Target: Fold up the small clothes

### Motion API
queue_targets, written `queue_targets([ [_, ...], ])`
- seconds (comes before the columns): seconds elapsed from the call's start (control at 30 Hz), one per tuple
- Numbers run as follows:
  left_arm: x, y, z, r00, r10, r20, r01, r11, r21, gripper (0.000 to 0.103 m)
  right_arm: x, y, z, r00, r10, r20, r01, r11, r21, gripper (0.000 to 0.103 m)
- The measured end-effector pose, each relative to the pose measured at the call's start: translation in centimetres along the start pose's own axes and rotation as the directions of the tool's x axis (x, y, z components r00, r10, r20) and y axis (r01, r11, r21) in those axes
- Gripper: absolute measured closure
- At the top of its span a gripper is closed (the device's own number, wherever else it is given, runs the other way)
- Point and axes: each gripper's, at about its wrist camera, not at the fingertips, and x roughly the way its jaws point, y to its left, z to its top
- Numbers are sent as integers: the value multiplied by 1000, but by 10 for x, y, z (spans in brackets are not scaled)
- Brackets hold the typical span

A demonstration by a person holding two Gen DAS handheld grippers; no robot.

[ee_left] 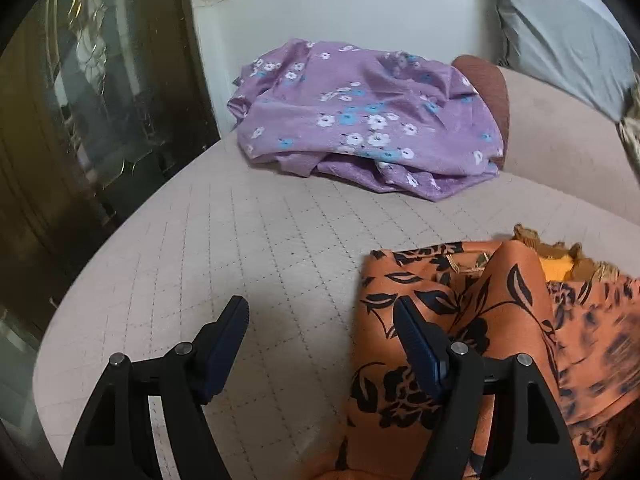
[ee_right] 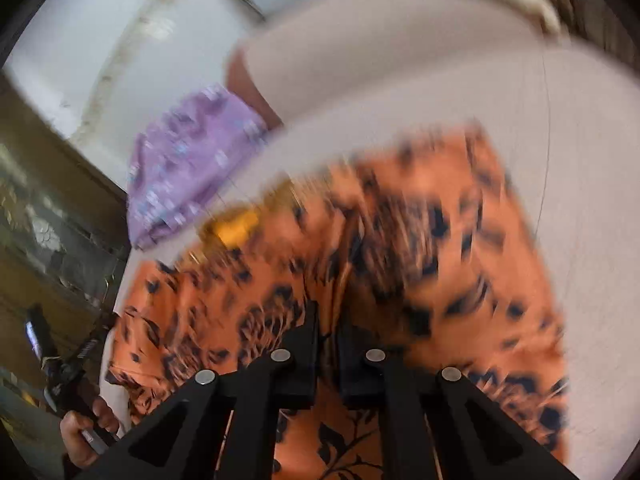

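An orange garment (ee_left: 504, 304) with a black leaf print lies crumpled on the quilted beige bed cover (ee_left: 240, 240), at the lower right of the left wrist view. My left gripper (ee_left: 320, 316) stands open just above its left edge: one finger over bare quilt, the other over the cloth, nothing between them. In the blurred right wrist view my right gripper (ee_right: 327, 332) is shut on a raised fold of the orange garment (ee_right: 400, 240). A purple flowered garment (ee_left: 360, 112) lies heaped farther back, also visible as the purple garment (ee_right: 188, 152).
A grey pillow (ee_left: 560, 32) leans at the back right and a brown cushion (ee_left: 488, 80) sits under the purple heap. A dark glass-fronted cabinet (ee_left: 100, 100) stands off the left edge. A yellow piece (ee_left: 556, 268) shows behind the orange cloth. A hand (ee_right: 80, 436) holds the other gripper.
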Motion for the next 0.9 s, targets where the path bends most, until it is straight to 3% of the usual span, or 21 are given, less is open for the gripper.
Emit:
queue_targets([
  [0.13, 13, -26, -16, 997, 61, -50, -55, 992, 116, 28, -33, -11, 17, 981, -124, 151, 127, 992, -10, 96],
  [0.2, 30, -40, -25, 987, 118, -106, -99, 980, 176, 27, -21, -39, 22, 983, -163, 84, 159, 986, 50, 96],
  [0.23, 35, -43, -28, 984, 135, -117, -112, 976, 185, 27, -3, -62, 21, 986, -168, -3, 167, 980, 112, 95],
  [0.3, 32, -49, -28, 983, 163, -81, -144, 969, 202, 27, 23, -96, 14, 978, -154, -138, 184, 951, 248, 90],
  [0.37, 28, -50, -27, 983, 175, -59, -159, 964, 215, 27, 13, -110, 14, 990, -94, -104, 124, 931, 344, 89],
  [0.4, 24, -49, -26, 982, 180, -50, -166, 964, 207, 27, 1, -112, 20, 991, -110, -76, 130, 923, 361, 86],
  [0.5, 9, -45, -16, 994, 113, 3, -112, 983, 148, 27, -28, -108, 28, 987, -129, 95, 89, 933, 348, 53],
  [0.53, 5, -47, -14, 995, 93, 27, -96, 985, 142, 27, -34, -102, 28, 980, -117, 158, 58, 939, 338, 50],
  [0.57, 0, -49, -11, 995, 80, 53, -86, 987, 139, 27, -34, -94, 28, 980, -89, 178, 32, 953, 302, 50],
  [0.67, -5, -63, -4, 994, 24, 108, -39, 990, 139, 27, -13, -66, 29, 990, -45, 132, 20, 982, 186, 56],
  [0.73, 7, -73, -2, 998, -1, 67, -9, 988, 157, 27, 3, -54, 25, 992, -34, 120, 17, 991, 135, 60],
  [0.8, 27, -79, -5, 1000, 28, -9, -26, 984, 177, 27, 25, -57, 19, 996, -38, 82, 27, 991, 128, 60],
  [0.87, 48, -82, -9, 993, 57, -101, -35, 979, 200, 23, 51, -66, 13, 998, -50, 23, 46, 985, 165, 60],
  [0.9, 49, -78, -8, 994, 55, -97, -37, 983, 178, 17, 52, -69, 5, 999, -53, 1, 52, 983, 177, 64],
])
